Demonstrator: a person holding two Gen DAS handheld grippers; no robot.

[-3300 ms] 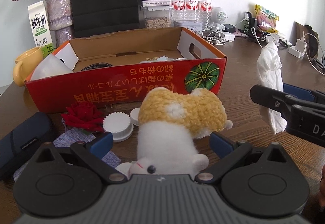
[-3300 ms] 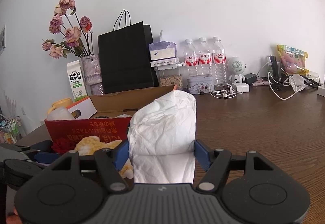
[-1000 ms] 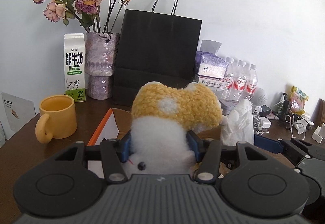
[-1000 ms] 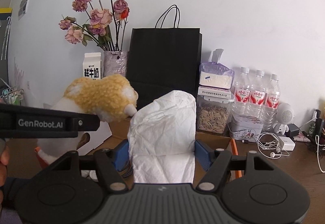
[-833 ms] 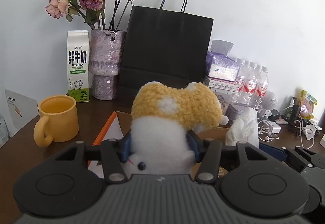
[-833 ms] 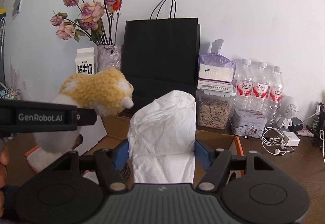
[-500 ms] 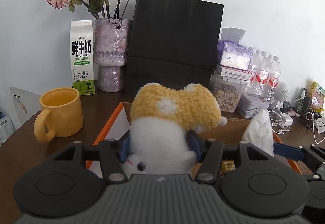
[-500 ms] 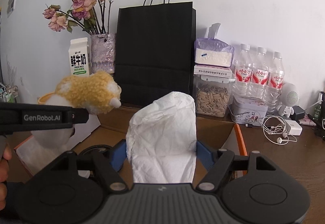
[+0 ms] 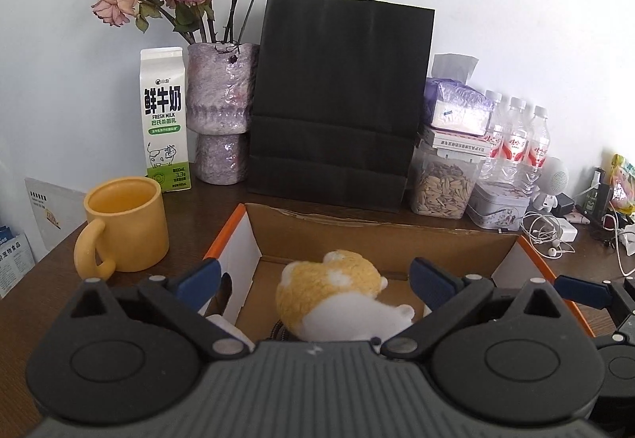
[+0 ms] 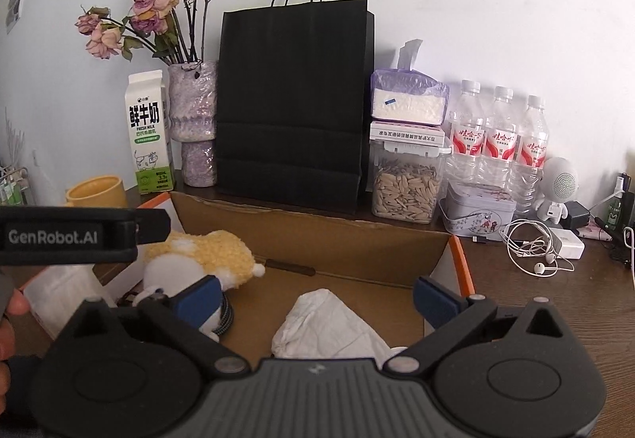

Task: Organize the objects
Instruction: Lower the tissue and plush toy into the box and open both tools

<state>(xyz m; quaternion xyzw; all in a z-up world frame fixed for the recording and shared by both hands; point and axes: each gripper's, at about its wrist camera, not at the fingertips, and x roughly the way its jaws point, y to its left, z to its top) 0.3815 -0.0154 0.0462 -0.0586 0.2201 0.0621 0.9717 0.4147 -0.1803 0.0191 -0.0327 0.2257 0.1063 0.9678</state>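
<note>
Both toys dropped since last look: plush hamster (image 9: 333,295) and white tissue wad (image 10: 329,323) now lie on floor of cardboard box (image 9: 373,235), no more pinched.

Left gripper (image 9: 313,279) jaws just swung wide apart, nothing between pads; hamster sits below and ahead, long side running left to right.

Right gripper (image 10: 317,295) jaws also just swung wide apart, holding nothing; tissue lies just under it, right side of box.

Hamster nearer left gripper, tissue nearer right.

Next, likely: lift both grippers up and back, fetch more things.
</note>
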